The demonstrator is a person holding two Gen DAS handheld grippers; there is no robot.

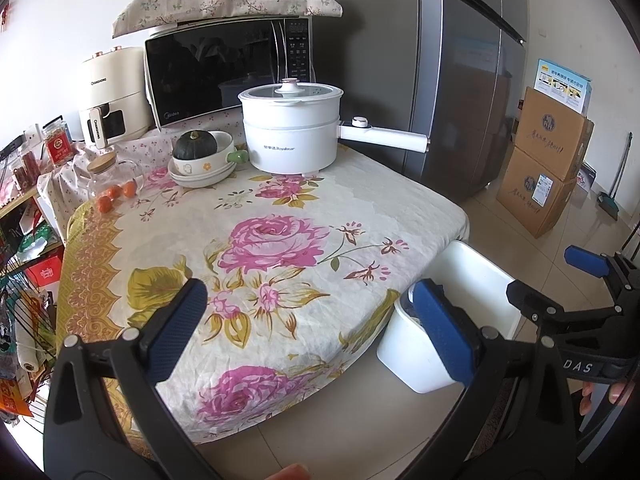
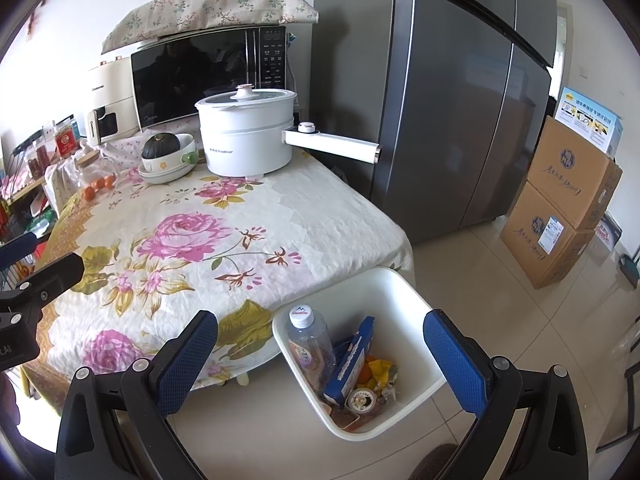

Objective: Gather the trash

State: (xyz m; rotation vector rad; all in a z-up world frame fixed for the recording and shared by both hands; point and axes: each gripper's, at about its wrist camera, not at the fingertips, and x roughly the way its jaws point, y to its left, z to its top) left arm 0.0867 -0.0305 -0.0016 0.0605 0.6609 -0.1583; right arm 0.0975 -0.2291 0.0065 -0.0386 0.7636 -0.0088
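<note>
Two tools show, both spread wide and holding nothing. Largest in both views is the grey fridge (image 2: 460,112), filling the upper right, with stacked cardboard boxes (image 2: 568,200) on the floor at the right edge. Next comes the desk (image 1: 280,208) under a rose-print cloth, taking the centre and left of each frame; along its far edge sit a black microwave (image 1: 224,72) under a flowered cover, a cream air fryer (image 1: 112,96) at the upper left, a white electric pot (image 1: 292,128) with its handle pointing right, a bowl stack (image 1: 204,164) carrying a dark squash, and a glass jar (image 1: 112,180) with small orange fruits. A white trash bin (image 2: 400,292) stands on the floor just beside the desk's near right corner, low in the right wrist view; inside it lie a plastic bottle (image 2: 310,340), a blue carton (image 2: 352,360), a round can (image 2: 362,400) and yellow and orange scraps. The left tool (image 1: 316,328) hangs over the desk's near edge, its right finger in front of the bin's rim, touching nothing clearly. The right tool (image 2: 320,356) hovers above the bin, fingers either side of it, gripping nothing.
</note>
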